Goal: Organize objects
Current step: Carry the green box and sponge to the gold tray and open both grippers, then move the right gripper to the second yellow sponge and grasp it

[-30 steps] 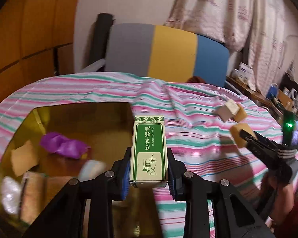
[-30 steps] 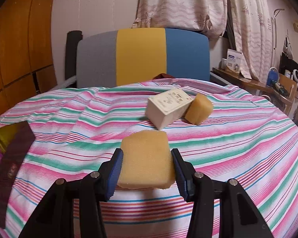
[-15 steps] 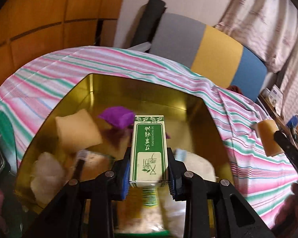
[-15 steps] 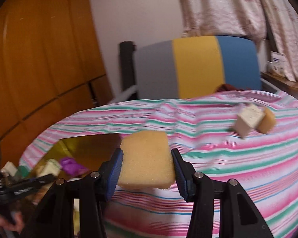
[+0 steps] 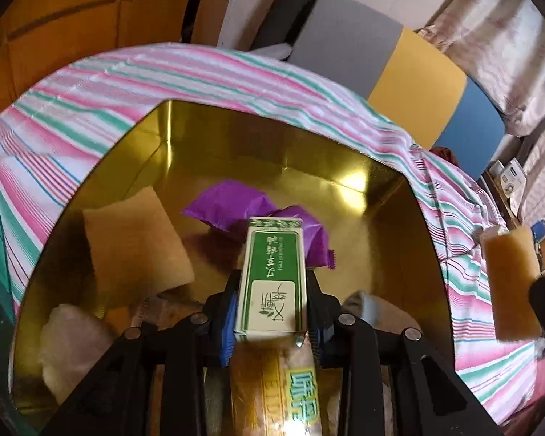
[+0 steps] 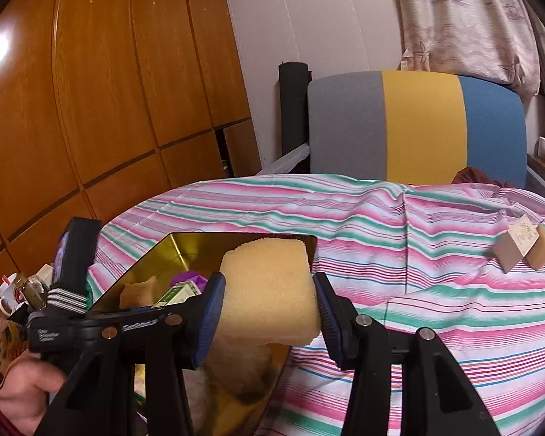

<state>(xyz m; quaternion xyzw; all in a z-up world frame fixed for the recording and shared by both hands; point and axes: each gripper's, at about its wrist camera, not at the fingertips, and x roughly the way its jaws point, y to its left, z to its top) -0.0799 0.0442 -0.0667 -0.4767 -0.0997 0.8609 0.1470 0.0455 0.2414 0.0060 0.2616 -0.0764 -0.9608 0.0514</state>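
My left gripper [image 5: 272, 290] hangs over the open gold tin [image 5: 236, 138]. Its jaws are opening around a green and white carton [image 5: 272, 276], which sits slightly tilted between the pads with a thin gap at the right one. The tin holds a purple packet [image 5: 225, 207], a yellow sponge [image 5: 134, 239] and other wrapped items. My right gripper [image 6: 267, 312] is shut on a yellow sponge block [image 6: 269, 290] and holds it over the tin's near right corner [image 6: 301, 243].
A beige box [image 6: 516, 247] and a small sponge [image 6: 541, 252] lie on the striped cloth [image 6: 418, 290] at the far right. A grey, yellow and blue chair back [image 6: 418, 123] stands behind the table. A hand [image 6: 21, 396] grips the left tool.
Both grippers swung left from the cloth to the tin. The left one dropped lower over the tin and its carton now sits tilted and looser. The right still carries the sponge.
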